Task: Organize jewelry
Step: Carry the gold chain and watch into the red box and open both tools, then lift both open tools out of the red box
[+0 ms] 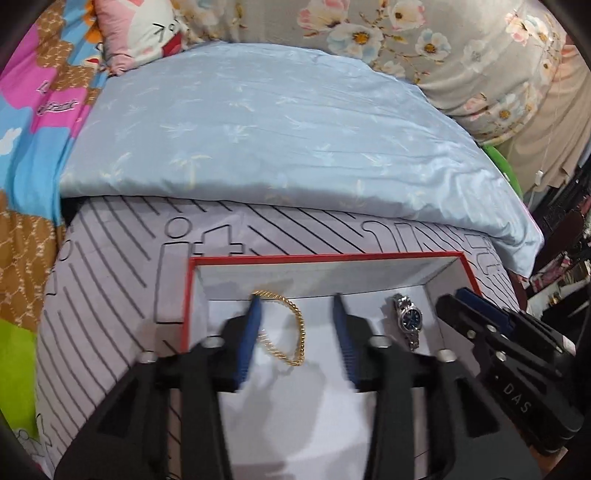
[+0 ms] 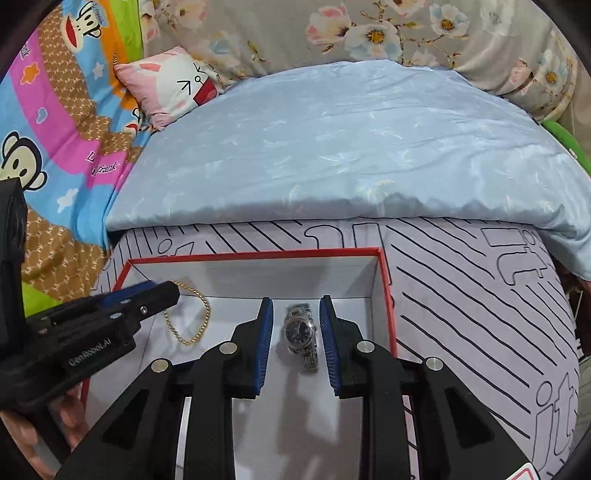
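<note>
A red-rimmed box (image 1: 190, 295) with a white inside lies on the bed; it also shows in the right wrist view (image 2: 386, 291). A gold chain bracelet (image 1: 293, 321) lies on the box floor at the left, also seen in the right wrist view (image 2: 197, 325). A silver watch with a dark blue dial (image 1: 408, 321) lies at the right, also seen in the right wrist view (image 2: 301, 334). My left gripper (image 1: 297, 302) is open above the bracelet, apart from it. My right gripper (image 2: 295, 304) is open, a finger on each side of the watch, not gripping it.
The box rests on a lilac cover with black stripes (image 2: 480, 314). A light blue pillow (image 1: 258, 129) lies just behind it. A floral quilt (image 2: 369, 29) and a cartoon sheet (image 2: 55, 129) lie further back. The bed edge falls off at the right (image 1: 546, 258).
</note>
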The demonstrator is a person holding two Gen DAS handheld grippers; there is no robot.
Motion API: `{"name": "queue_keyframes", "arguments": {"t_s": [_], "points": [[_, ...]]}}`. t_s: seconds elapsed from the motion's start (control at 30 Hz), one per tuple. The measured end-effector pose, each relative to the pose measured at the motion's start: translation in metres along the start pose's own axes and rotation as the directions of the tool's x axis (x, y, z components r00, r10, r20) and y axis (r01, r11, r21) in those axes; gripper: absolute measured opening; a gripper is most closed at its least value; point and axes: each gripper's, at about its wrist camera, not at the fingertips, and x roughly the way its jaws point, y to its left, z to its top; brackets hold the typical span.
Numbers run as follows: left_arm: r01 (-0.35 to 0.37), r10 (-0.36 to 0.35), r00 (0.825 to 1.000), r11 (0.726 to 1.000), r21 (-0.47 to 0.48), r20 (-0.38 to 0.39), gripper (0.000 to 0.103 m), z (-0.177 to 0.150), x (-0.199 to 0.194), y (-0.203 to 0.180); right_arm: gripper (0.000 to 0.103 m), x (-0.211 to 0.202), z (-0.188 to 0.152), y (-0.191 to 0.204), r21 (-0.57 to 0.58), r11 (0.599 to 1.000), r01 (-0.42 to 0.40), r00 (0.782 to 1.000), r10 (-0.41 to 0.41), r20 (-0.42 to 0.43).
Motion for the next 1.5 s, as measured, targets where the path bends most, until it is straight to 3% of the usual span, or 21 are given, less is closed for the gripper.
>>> {"name": "queue_keyframes", "arguments": {"t_s": [0.17,0.43,0.7,1.13,1.5], "points": [[-0.046,0.046,0.998,0.999,0.008,0.045,0.053,-0.009,-0.022,0.009,0.027,-0.019,-0.012,-0.005,0.004,1.000,0.007,1.000,-0.007,0.019],[-0.025,0.031,0.995,0.998,-0.057,0.097,0.054,-0.037,-0.070,0.025,0.038,-0.064,-0.038,-0.002,-0.014,0.999,0.031,0.996,-0.029,0.080],[-0.087,0.089,0.983,0.996,-0.019,0.161,0.054,-0.074,-0.117,0.024,0.038,-0.105,-0.076,0.003,-0.012,0.999,0.038,0.993,-0.036,0.108],[-0.067,0.067,0.992,0.998,0.004,0.109,0.054,-0.160,-0.141,0.019,0.039,-0.150,-0.149,0.006,0.019,0.998,0.061,0.994,-0.063,0.088],[-0.099,0.100,0.994,0.995,-0.009,0.045,0.054,-0.211,-0.125,0.032,0.039,-0.155,-0.205,0.005,0.047,0.995,0.084,0.996,-0.085,0.022]]}}
